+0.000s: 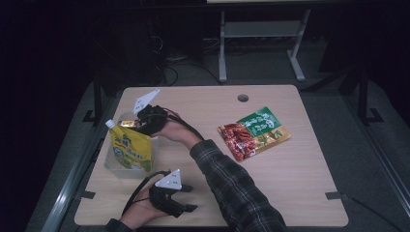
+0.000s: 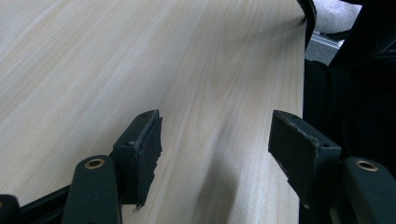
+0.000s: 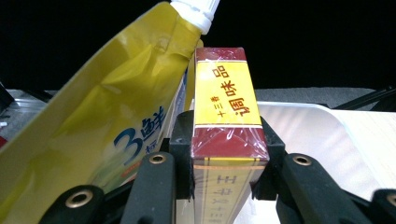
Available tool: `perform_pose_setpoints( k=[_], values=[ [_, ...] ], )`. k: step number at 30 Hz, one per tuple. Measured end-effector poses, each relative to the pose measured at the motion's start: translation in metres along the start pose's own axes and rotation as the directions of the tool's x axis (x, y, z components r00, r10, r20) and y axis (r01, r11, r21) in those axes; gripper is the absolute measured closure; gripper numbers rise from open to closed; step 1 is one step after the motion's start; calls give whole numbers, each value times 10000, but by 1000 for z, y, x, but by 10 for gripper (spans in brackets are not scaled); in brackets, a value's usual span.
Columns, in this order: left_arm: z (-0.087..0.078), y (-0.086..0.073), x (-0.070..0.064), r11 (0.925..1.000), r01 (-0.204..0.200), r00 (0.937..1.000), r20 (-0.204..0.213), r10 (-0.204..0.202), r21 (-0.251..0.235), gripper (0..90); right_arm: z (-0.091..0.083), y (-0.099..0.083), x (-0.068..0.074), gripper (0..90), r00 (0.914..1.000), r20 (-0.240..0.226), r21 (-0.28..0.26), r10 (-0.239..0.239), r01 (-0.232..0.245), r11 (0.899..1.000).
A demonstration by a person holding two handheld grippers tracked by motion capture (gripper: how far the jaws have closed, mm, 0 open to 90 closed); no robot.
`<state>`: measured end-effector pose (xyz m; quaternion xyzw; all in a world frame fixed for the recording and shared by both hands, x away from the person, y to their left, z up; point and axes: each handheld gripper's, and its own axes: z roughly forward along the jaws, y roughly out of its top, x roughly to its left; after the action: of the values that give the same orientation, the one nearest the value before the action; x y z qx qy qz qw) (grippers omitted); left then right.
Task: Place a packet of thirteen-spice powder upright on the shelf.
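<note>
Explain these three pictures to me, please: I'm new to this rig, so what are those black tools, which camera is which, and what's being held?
A person works at a wooden table with a hand-held two-jaw gripper in each hand. The high view looks down from above. The other two views come from cameras riding on the grippers. The left gripper is open over bare wood. The right gripper is shut on a red and yellow box, over a clear bin holding a yellow spouted pouch. Three flat snack packets lie farther right.
</note>
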<state>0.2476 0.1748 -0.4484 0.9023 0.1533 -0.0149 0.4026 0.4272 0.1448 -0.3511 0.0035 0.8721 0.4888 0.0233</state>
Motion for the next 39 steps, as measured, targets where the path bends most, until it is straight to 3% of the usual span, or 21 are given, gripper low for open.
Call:
perform_pose_setpoints(
  k=[1, 8, 16, 19, 21, 29, 39],
  values=[
    [0, 0, 0, 10000, -1, 10000, 12, 1, 12, 339, 0, -1, -1, 672, 9998, 87, 92, -161, 160, 9998],
    [0, 0, 1, 9999, -72, 10000, 23, 71, 87, 340, 8, -8, -1, 671, 9999, -151, 348, -18, 23, 9994],
    [0, 0, 0, 9999, -41, 10000, 65, 41, 96, 340, 22, -23, -2, 661, 9992, -188, 550, 359, -348, 9979],
    [1, 0, 0, 10000, -7, 10000, 85, 6, 94, 340, 24, -28, -2, 617, 9979, -257, 555, 590, -575, 9968],
    [1, 0, 0, 9999, -17, 10000, 97, 16, 101, 340, 20, -29, -3, 551, 9964, -210, 456, 819, -809, 9957],
    [0, -1, 1, 9999, 45, 10000, 49, -46, 163, 339, -16, -35, 1, 466, 9943, 94, 347, 1059, -1061, 9937],
    [-3, -2, 3, 9996, 284, 9994, -203, -284, -21, 339, -70, -71, 15, 421, 9788, 677, 285, 1933, -1955, 9803]
  ],
)
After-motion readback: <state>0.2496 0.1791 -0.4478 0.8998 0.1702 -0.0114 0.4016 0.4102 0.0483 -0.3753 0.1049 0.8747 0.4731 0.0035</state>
